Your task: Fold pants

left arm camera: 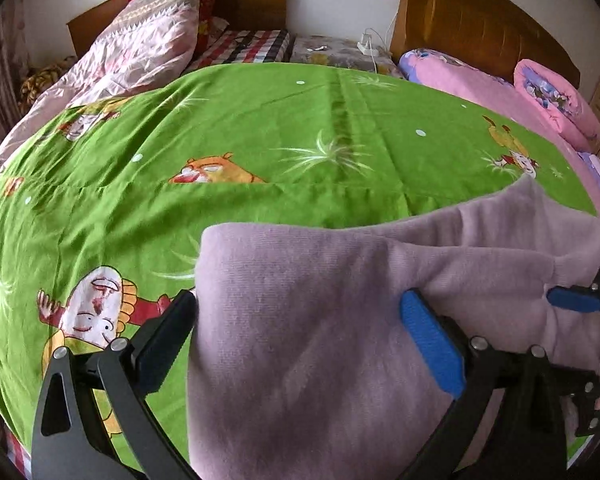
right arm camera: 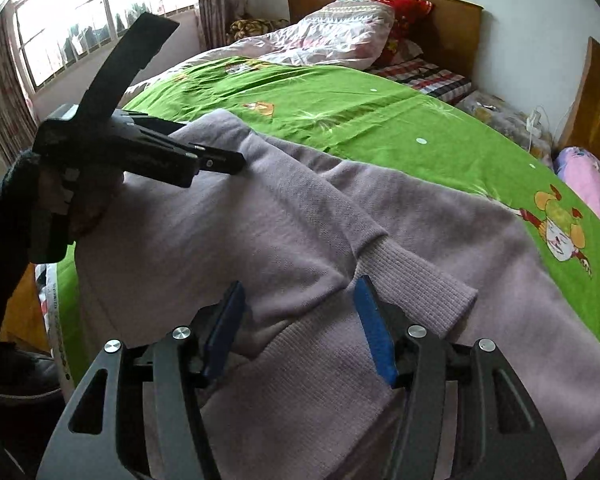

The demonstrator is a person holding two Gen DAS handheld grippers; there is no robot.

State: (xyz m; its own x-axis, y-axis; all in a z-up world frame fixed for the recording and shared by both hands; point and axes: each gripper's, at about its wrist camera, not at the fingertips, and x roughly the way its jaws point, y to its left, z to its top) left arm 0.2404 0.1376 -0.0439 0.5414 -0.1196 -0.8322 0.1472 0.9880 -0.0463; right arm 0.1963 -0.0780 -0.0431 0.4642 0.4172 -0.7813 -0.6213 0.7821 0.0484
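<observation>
**Lilac pants lie doubled on the green bedspread, both tools over them**

While the lilac knitted pants lie folded over themselves on the green cartoon-print bedspread, filling the lower centre and lower right of both views, no container shows anywhere; a ribbed cuff rests on top of the fold, just right of the right hand-held gripper, whose blue pads stand spread with cloth under the gap and nothing pinched; in the left wrist view the left hand-held gripper is likewise spread wide, its fingers straddling the pants, the left finger beside the pants' left edge and the blue right pad lying against the cloth without pinching it; in the right wrist view that same tool reaches in from the left of the frame, its tip at the upper left corner of the pants, held by a gloved hand; the folded far edge of the pants runs across mid-frame, and beyond it the bedspread is bare up to the pale quilt at upper left and the pink bedding at upper right; the bed's near edge drops off at lower left of the right wrist view.
</observation>
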